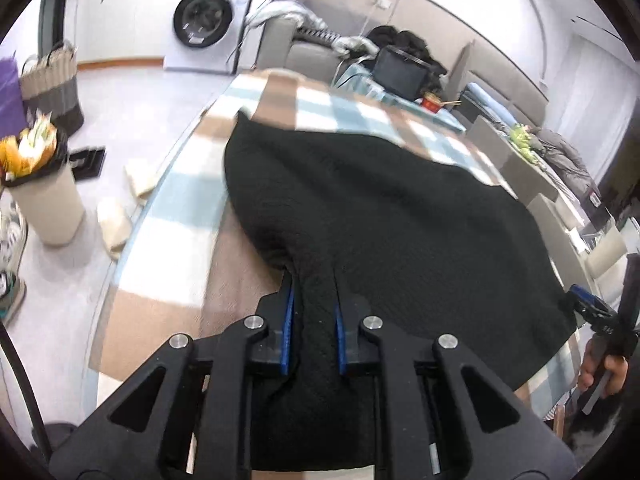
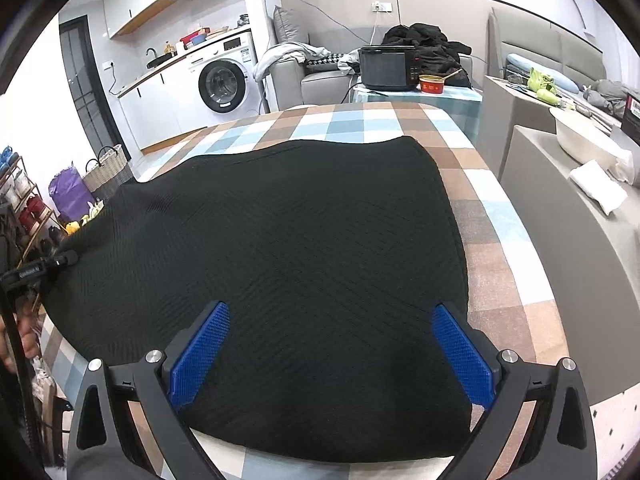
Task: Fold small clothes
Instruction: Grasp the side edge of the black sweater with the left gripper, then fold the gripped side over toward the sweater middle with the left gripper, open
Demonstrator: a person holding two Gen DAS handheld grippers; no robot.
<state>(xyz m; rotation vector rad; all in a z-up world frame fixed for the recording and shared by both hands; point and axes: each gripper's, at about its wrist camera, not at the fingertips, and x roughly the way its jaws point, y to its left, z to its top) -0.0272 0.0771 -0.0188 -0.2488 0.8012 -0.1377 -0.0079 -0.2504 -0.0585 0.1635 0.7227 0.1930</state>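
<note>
Black knit garment [image 2: 304, 240] lies flat, long axis across checked cloth [image 2: 492, 216].

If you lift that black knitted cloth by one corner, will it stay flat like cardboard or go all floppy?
Probably floppy: where the left gripper pinches the black cloth, the knit bunches into soft folds. It likely drapes and trails, since the rest lies limp on the checked tablecloth. The ribbed texture suggests it will not slip easily from the pads.
</note>
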